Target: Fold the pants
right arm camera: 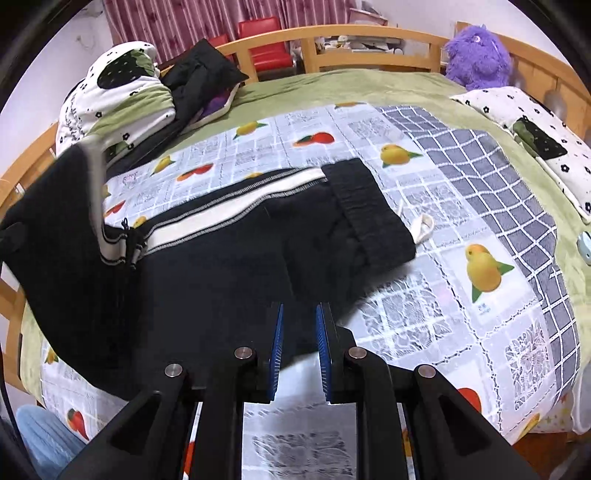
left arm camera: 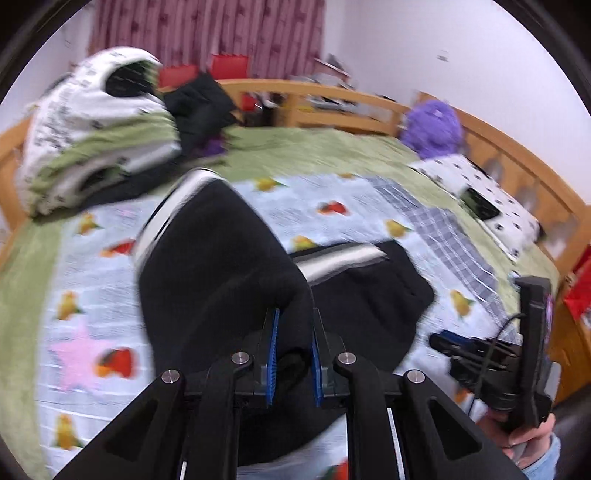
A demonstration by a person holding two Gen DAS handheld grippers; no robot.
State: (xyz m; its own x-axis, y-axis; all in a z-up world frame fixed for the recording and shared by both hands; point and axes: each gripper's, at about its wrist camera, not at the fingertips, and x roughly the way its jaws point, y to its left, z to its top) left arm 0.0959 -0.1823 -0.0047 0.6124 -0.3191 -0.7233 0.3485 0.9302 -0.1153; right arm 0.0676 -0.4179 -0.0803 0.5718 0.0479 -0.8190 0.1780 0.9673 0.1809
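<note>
Left claw (left arm camera: 294, 354), bottom centre of left view: blue pads clamped on black pants (left arm camera: 221, 273), leg end lifted, mid-fold. Right claw (right arm camera: 299, 350): pads slightly parted over pants edge, grip not judged certain. Pants (right arm camera: 229, 266) spread mid-frame on fruit-print bedspread (right arm camera: 461, 302); soft knit, striped side band, ribbed waistband. Fold judged begun, not finished. Purple plush toy (right arm camera: 476, 55) upper right.

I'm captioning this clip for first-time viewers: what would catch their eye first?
The black pants with a white side stripe sprawl across the middle of the fruit-print sheet, one end lifted by the left gripper, which is clamped on the cloth. Behind, a purple plush toy sits at the bed's far right corner, against the wooden rail.
</note>
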